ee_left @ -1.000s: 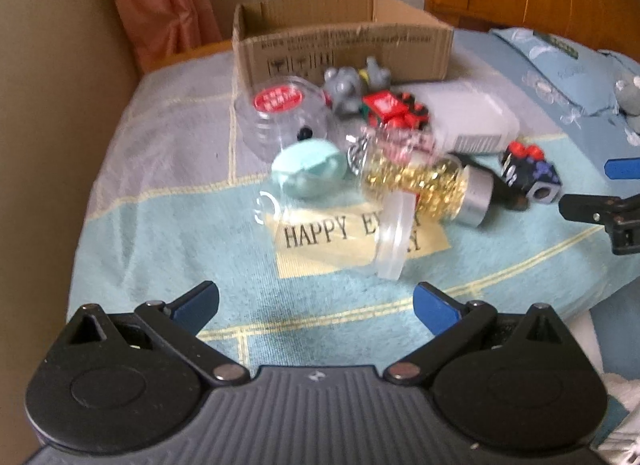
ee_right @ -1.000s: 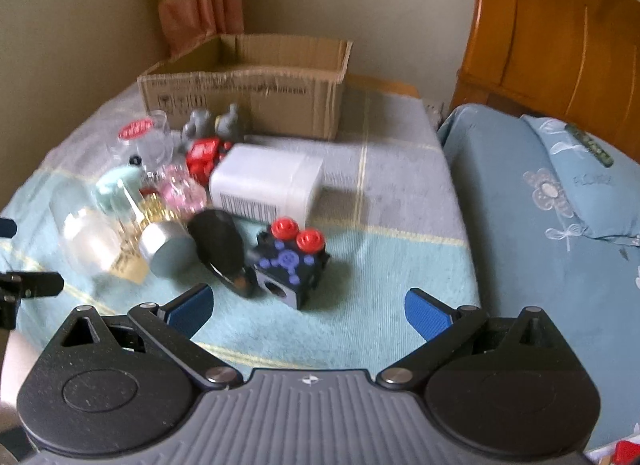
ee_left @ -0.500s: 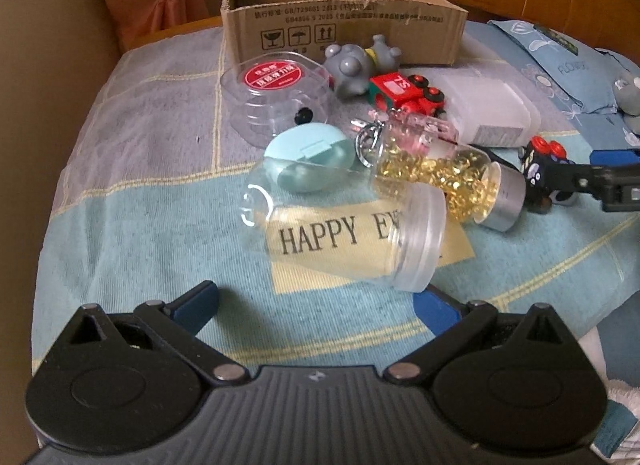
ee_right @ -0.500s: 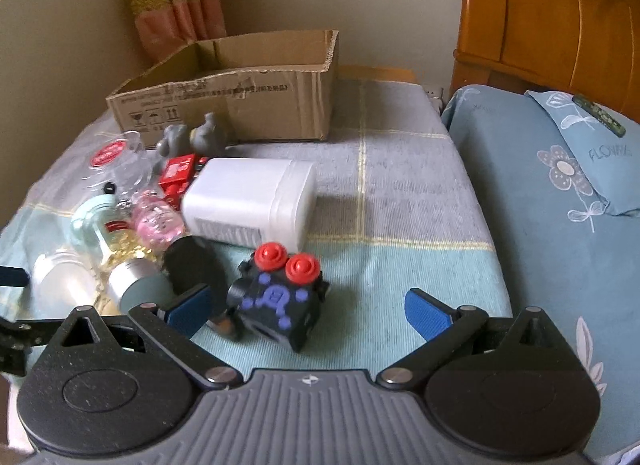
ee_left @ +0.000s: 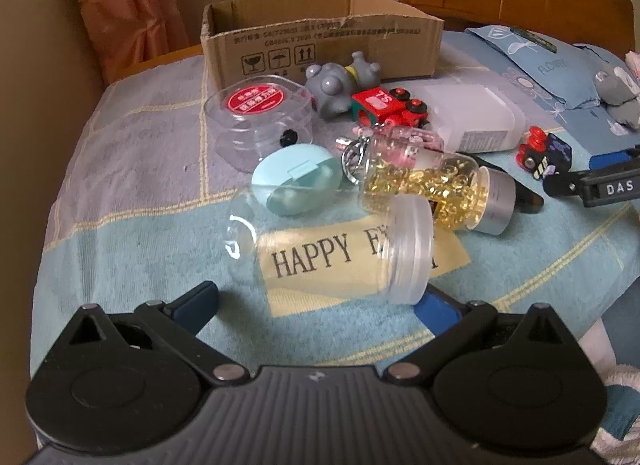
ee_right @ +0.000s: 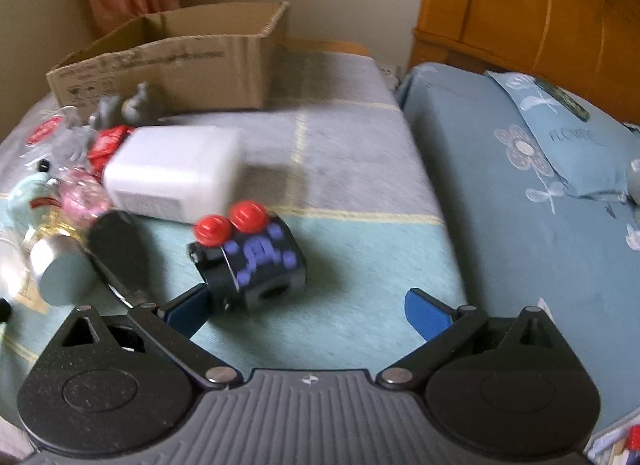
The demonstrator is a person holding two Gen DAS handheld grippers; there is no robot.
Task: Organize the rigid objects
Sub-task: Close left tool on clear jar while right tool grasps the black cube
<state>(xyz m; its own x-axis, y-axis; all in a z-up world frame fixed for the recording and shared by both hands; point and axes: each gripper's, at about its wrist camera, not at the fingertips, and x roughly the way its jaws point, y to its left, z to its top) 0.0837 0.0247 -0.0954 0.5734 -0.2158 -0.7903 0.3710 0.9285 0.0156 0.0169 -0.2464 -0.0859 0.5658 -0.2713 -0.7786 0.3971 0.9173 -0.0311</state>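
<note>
Your left gripper [ee_left: 316, 301] was spread wide and held nothing, its blue pads flanking the near side of the clear jar [ee_left: 332, 249], which lay on its side on the blanket [ee_left: 120, 233] with its frosted cap to the right. Your right gripper [ee_right: 306, 305] was equally wide and empty, its left pad just beside the black cube [ee_right: 256, 261] with red knobs. I judge the step to be closing on each piece: you would have done well to center the jar's body between the pads, since a smooth round wall could roll or squirt out. The cube sat left of center, so a shift left seemed wise. Beyond them lay the pile of small items, and farther still the cardboard box [ee_left: 320, 41], open and waiting.
</note>
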